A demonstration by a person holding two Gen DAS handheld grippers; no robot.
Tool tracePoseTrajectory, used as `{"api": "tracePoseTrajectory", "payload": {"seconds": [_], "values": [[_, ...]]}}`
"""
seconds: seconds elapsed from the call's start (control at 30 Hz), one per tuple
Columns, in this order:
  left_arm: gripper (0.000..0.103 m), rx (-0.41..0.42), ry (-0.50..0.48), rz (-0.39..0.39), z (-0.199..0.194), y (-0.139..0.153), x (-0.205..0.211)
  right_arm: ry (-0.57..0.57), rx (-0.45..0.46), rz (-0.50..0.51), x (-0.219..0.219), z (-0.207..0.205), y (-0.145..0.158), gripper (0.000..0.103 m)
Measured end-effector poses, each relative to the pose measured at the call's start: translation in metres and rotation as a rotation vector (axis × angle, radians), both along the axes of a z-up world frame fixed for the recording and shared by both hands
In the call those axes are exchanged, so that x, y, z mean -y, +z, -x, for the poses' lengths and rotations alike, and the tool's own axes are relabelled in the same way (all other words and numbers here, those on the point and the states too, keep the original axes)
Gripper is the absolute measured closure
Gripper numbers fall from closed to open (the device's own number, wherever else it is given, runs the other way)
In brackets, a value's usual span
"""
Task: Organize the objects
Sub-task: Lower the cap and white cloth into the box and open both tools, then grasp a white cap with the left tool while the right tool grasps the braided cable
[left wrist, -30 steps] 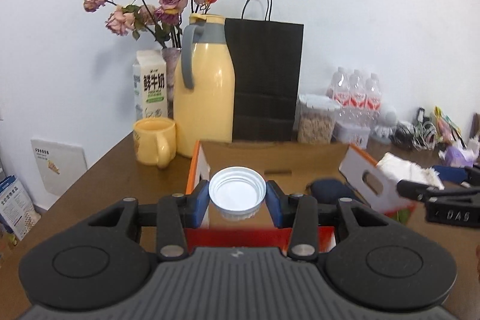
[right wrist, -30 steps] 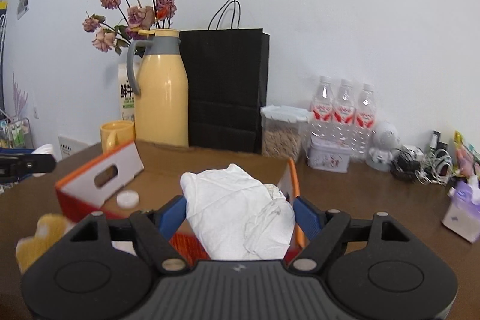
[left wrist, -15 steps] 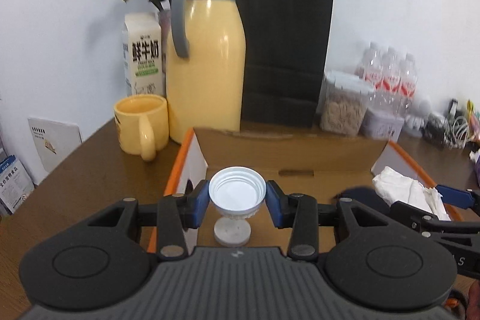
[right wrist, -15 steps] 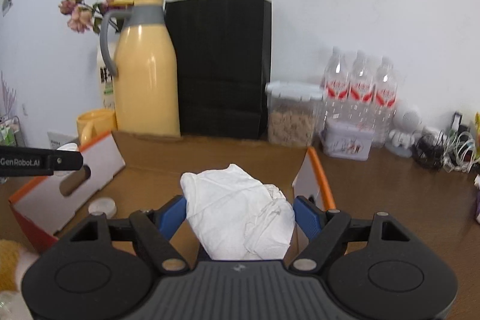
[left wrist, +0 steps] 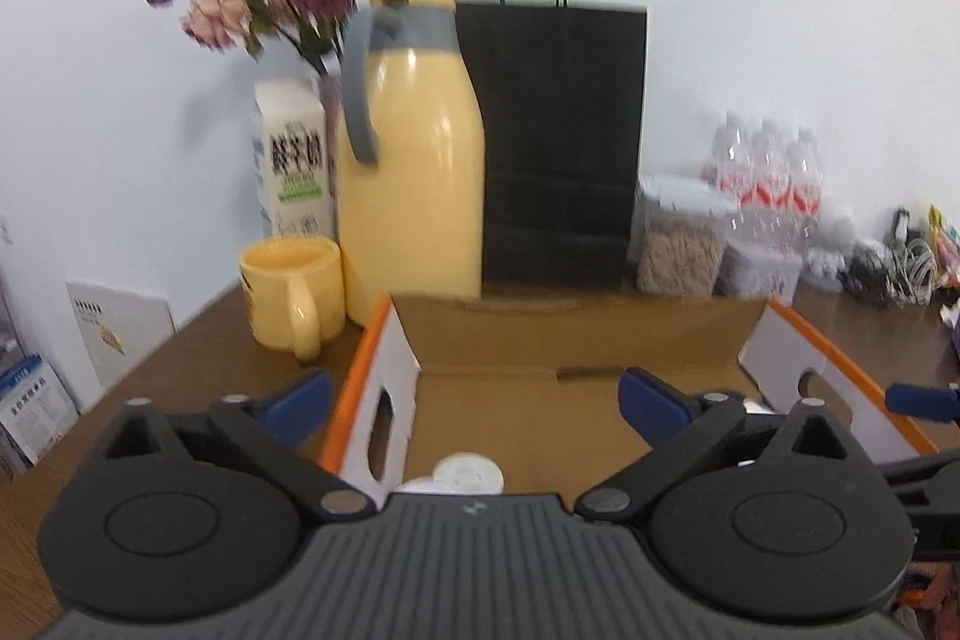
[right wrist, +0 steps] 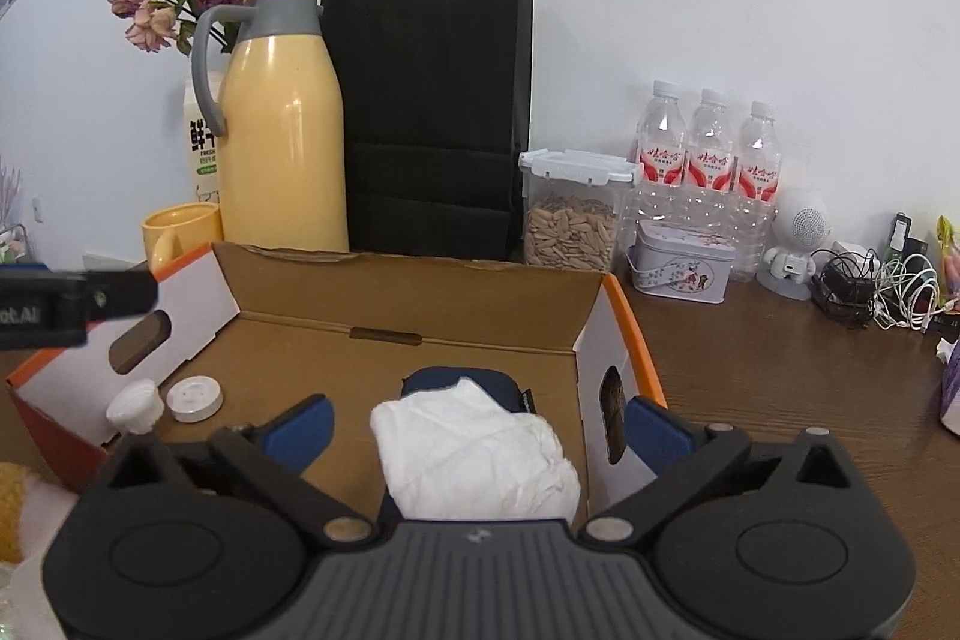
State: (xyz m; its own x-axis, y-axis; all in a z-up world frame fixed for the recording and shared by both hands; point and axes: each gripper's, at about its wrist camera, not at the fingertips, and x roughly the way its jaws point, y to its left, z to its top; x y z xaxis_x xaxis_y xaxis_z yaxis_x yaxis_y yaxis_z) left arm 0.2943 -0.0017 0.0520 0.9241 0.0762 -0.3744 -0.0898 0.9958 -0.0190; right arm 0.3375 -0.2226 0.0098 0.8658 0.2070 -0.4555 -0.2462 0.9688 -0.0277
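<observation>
Both claws were opening: the left claw (left wrist: 474, 400) had released its white cap (right wrist: 135, 407) and the right claw (right wrist: 474, 427) its crumpled white cloth (right wrist: 480, 454), both now resting in the cardboard box (right wrist: 420, 292), so two items looked organized.

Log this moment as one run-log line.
left hand-held gripper: opening, nothing between | right hand-held gripper: opening, white cloth between, lying free | white caps, cloth: in cardboard box

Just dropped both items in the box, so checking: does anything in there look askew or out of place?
One white cap lies tipped on its side beside the flat one, at the cardboard box's left end. The crumpled white cloth half-covers a dark blue pouch.
</observation>
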Motion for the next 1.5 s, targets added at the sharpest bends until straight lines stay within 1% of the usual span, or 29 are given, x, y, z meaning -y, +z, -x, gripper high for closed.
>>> {"api": "tracePoseTrajectory", "payload": {"seconds": [0.37,0.5,0.6,0.77,0.97,1.2,1.3,1.5], "values": [[0.000,0.036,0.006,0.012,0.010,0.011,0.001,0.002,0.034,-0.007,0.001,0.010,0.011,0.000],[0.000,0.050,0.009,0.012,0.017,0.020,0.002,0.015,0.053,-0.008,0.003,0.018,0.019,0.000],[0.000,0.069,0.004,0.018,0.025,0.030,0.002,0.030,0.068,-0.017,0.006,0.027,0.029,0.000],[0.000,0.093,-0.001,-0.001,0.044,0.043,0.004,0.028,0.104,-0.001,0.013,0.050,0.046,0.000],[0.000,0.105,0.000,-0.011,0.071,0.056,0.001,0.029,0.108,0.007,0.025,0.082,0.055,0.000],[0.000,0.089,0.008,-0.027,0.100,0.058,-0.009,0.020,0.080,0.007,0.042,0.118,0.053,0.000],[0.000,0.070,0.025,-0.039,0.110,0.054,-0.015,0.013,0.055,0.003,0.051,0.130,0.047,0.000],[0.000,0.009,0.042,-0.035,0.128,0.039,-0.030,-0.003,-0.003,0.023,0.064,0.148,0.028,0.000]]}}
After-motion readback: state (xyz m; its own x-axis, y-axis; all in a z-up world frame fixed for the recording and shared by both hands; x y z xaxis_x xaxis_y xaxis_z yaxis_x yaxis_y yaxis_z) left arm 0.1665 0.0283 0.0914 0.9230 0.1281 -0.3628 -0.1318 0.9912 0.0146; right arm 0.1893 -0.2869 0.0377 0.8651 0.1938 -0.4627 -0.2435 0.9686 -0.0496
